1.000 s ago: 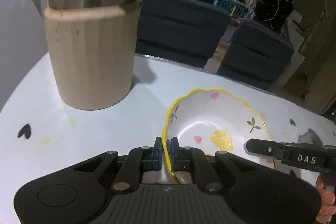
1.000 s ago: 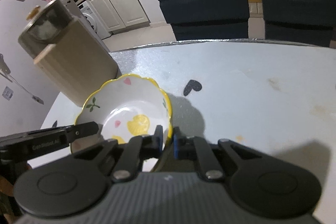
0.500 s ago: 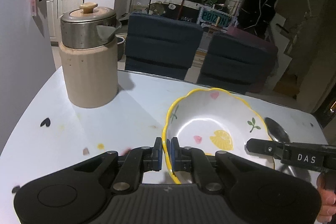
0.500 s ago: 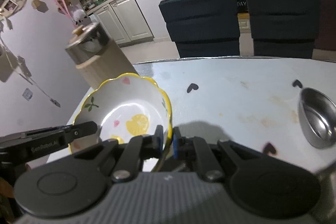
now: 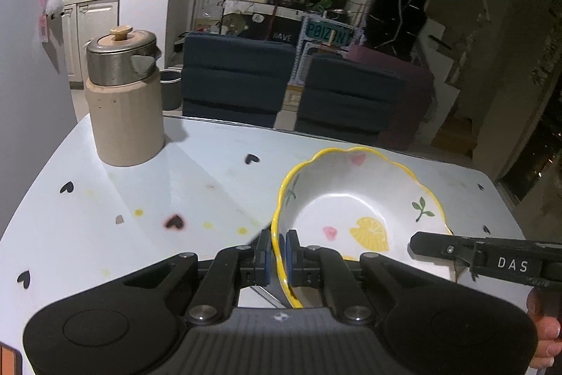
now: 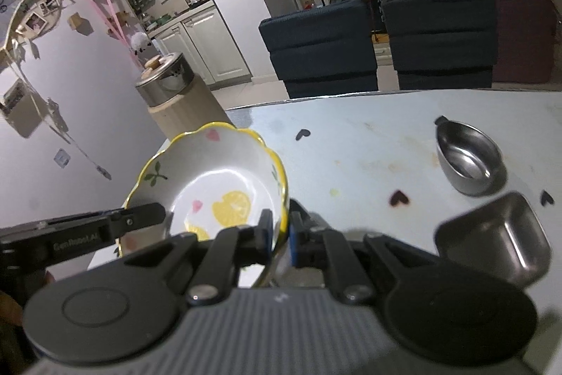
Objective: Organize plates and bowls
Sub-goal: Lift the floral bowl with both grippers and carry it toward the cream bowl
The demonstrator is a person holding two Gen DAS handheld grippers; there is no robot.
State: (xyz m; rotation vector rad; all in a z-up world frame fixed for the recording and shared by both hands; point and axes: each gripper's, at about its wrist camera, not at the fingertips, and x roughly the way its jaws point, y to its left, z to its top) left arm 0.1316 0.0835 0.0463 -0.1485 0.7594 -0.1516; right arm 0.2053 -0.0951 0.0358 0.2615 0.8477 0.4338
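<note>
So this bowl (image 5: 358,217) is the glazed ceramic kind: white inside, wavy yellow rim, little hearts and a lemon painted on it. My guess is it's stiff, a bit hefty for its size, slick from the glaze, and definitely chippable if it knocks against anything metal.

Right now it's off the counter (image 5: 105,227), carried between both tools. The left tool (image 5: 278,257) is pinched onto the rim on one side, one pad inside the wall and one outside. The right tool (image 6: 281,232) is doing the same thing on the opposite rim. Both are squeezed nearly together with just the thin wall between the pads.

Honestly the rim is the only sensible place to grab something like this, since the wall is too wide to span. Two opposite grips keep it from swinging. I'd worry about the scalloped edge though; the pads sit on a curvy surface, so it could pivot or slide.

Over on the right there's a steel sauce boat (image 6: 469,162) and a squarish steel dish (image 6: 498,238) on the counter, so set it down gently near those.
</note>
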